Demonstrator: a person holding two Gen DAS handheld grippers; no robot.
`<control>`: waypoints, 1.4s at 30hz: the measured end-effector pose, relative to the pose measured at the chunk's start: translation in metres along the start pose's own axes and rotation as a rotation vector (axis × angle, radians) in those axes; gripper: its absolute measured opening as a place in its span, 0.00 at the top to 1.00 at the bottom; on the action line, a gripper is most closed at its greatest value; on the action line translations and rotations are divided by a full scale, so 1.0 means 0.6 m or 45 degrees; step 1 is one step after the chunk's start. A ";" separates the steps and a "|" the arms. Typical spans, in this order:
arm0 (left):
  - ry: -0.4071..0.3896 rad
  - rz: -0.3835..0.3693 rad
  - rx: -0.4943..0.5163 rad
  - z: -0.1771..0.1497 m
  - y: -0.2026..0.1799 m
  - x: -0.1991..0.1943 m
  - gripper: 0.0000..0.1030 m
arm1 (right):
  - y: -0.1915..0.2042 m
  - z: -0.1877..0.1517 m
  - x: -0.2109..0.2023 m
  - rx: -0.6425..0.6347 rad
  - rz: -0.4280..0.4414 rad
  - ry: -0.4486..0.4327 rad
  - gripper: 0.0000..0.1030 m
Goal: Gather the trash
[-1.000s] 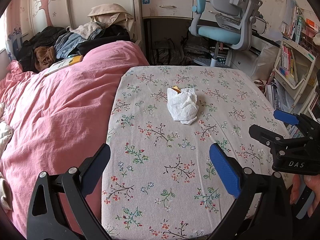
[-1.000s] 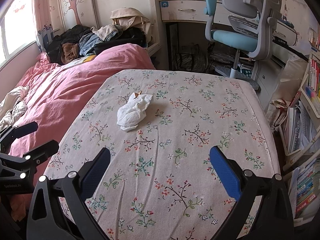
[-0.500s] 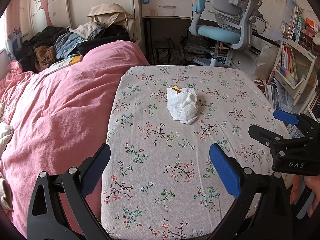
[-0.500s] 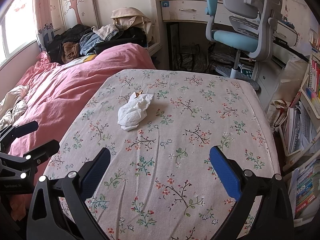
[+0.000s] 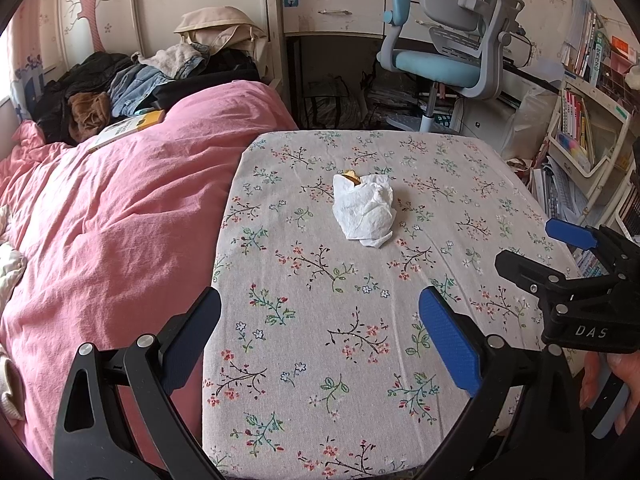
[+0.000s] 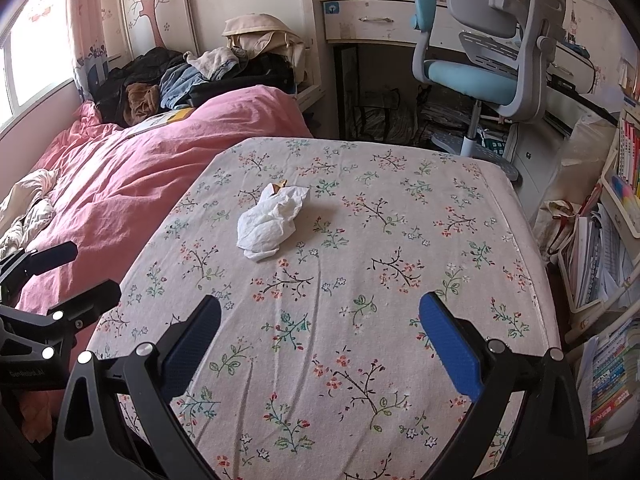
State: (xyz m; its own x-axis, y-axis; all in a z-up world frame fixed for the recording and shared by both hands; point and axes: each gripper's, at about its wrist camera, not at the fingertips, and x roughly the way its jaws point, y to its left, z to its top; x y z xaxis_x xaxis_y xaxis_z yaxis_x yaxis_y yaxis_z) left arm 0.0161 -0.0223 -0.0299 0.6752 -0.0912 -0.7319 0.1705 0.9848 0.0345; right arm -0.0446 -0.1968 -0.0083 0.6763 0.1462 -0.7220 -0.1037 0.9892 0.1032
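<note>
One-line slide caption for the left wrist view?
Open left gripper faces a crumpled white tissue on the floral tablecloth; open right gripper alongside.

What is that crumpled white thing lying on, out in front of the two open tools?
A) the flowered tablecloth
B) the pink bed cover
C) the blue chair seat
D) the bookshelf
A: the crumpled white paper tissue lies on the flowered cloth-covered table, ahead of both open grippers, touched by neither.

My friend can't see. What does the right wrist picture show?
A crumpled white tissue lies on a flowery tablecloth, with the right gripper open and empty in front of it. A pink bed is on the left, a blue chair behind.
</note>
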 end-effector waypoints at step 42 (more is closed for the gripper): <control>0.164 -0.043 -0.003 0.088 -0.081 0.227 0.07 | -0.106 0.099 0.122 0.378 0.160 -0.066 0.08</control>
State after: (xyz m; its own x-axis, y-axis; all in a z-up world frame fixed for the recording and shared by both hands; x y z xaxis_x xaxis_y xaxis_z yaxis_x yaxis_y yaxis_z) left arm 0.1377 -0.0904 -0.0951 0.5714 -0.1049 -0.8140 0.1897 0.9818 0.0066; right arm 0.0549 -0.2488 -0.0271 0.7088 0.2597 -0.6559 0.0237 0.9205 0.3900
